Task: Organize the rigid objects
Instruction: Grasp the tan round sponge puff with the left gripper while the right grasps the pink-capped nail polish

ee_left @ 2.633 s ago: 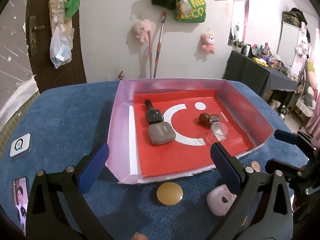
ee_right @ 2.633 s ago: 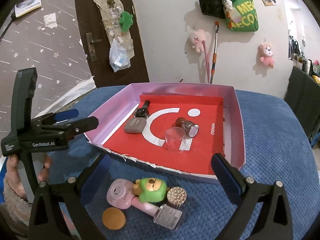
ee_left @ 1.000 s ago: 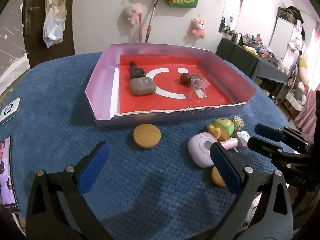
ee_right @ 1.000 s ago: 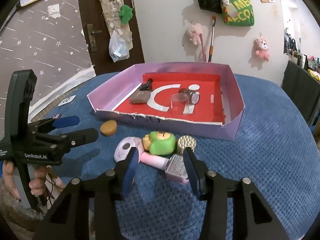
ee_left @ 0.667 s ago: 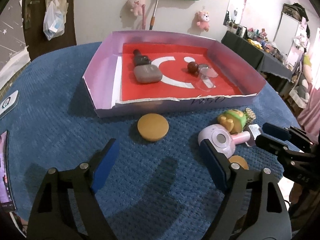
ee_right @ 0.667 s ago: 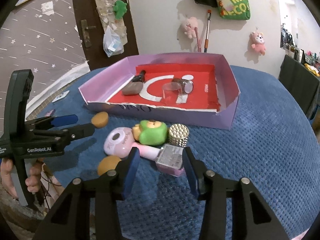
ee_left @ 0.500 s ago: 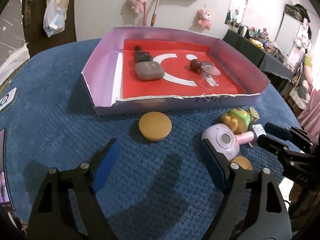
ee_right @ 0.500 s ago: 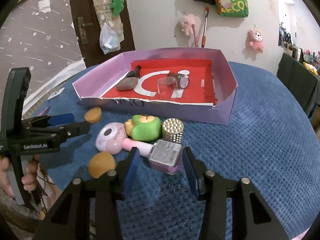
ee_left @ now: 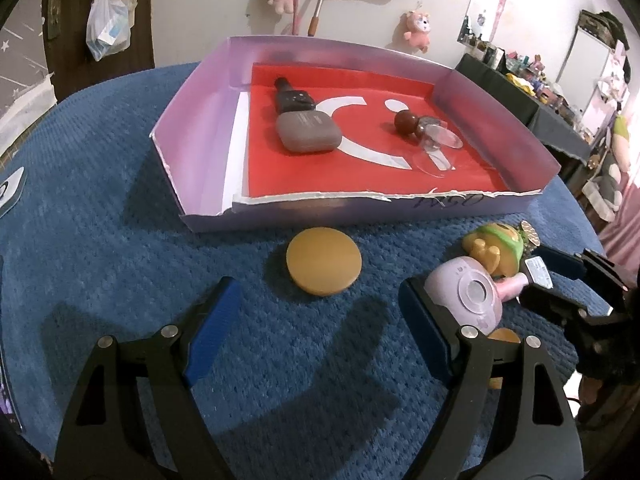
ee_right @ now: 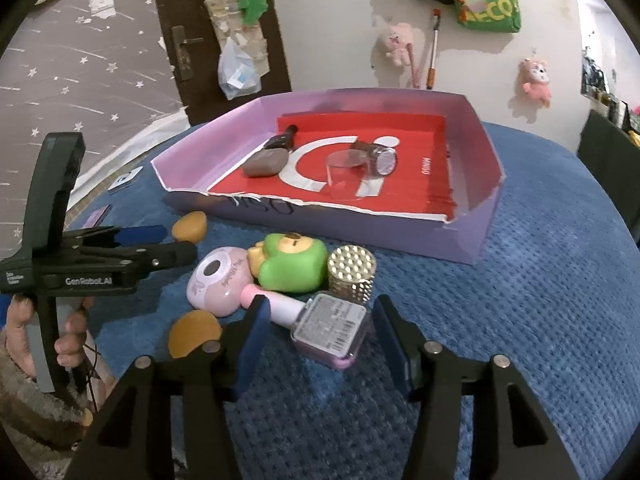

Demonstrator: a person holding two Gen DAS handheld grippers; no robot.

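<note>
A purple box (ee_left: 192, 128) with a red floor holds a grey case (ee_left: 308, 133), a black device (ee_left: 292, 98), a brown ball (ee_left: 405, 122) and a clear cup (ee_left: 436, 148). In front of it on the blue cloth lie a tan disc (ee_left: 324, 266), a pink round gadget (ee_right: 218, 278), a green toy (ee_right: 292, 264), a gold studded cylinder (ee_right: 352, 272) and a pink bottle (ee_right: 332, 326). My left gripper (ee_left: 316, 332) is open just short of the disc. My right gripper (ee_right: 318, 338) is open with its fingers either side of the pink bottle.
A second tan disc (ee_right: 192, 334) lies at the near left of the pile. A white card (ee_left: 8, 192) and a phone lie at the cloth's left edge. A door, wall toys and a dark side table stand behind.
Both grippers have moved forward and down toward the loose objects. The left one has narrowed somewhat around the disc's line. The right one now straddles the pink bottle.
</note>
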